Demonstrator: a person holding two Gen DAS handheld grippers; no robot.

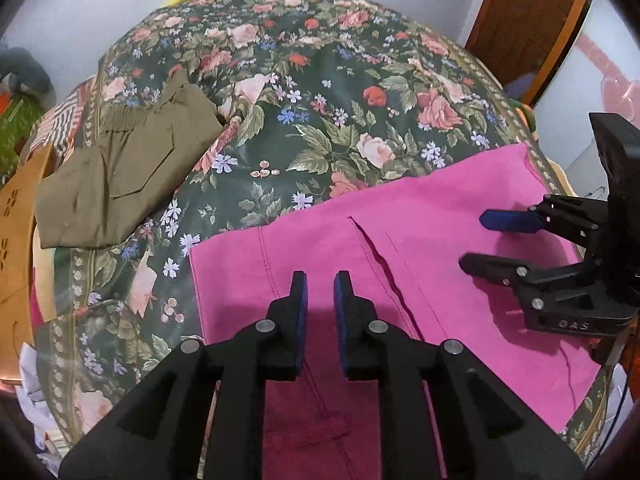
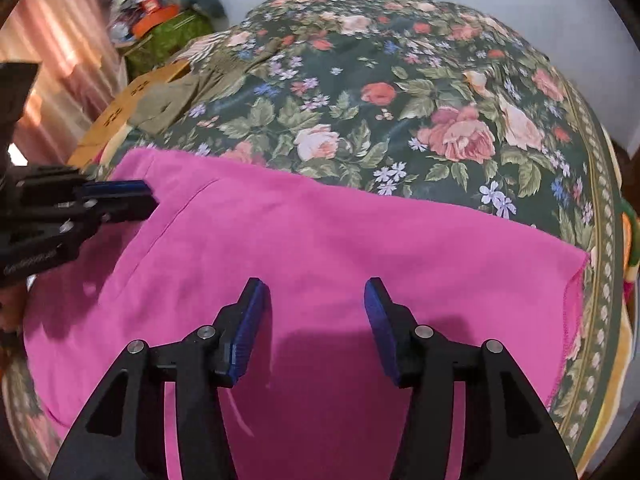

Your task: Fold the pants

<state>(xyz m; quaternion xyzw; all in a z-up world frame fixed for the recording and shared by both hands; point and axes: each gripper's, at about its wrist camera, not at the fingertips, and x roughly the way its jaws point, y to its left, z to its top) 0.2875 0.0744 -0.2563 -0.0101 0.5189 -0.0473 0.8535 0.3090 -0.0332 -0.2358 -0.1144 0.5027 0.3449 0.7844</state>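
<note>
Pink pants (image 1: 420,240) lie flat on a floral bedspread (image 1: 320,100), a seam and pocket slit showing; they also fill the right wrist view (image 2: 320,240). My left gripper (image 1: 320,280) hovers over the pants' left part, jaws a narrow gap apart, empty. My right gripper (image 2: 316,292) is wide open and empty above the pants' middle; it shows at the right in the left wrist view (image 1: 476,240). The left gripper shows at the left edge of the right wrist view (image 2: 144,196).
Folded olive pants (image 1: 120,172) lie at the bed's left, also seen far left (image 2: 168,100). A brown cardboard box (image 1: 16,248) and clutter stand beside the bed. A wooden door (image 1: 528,20) is at the back right.
</note>
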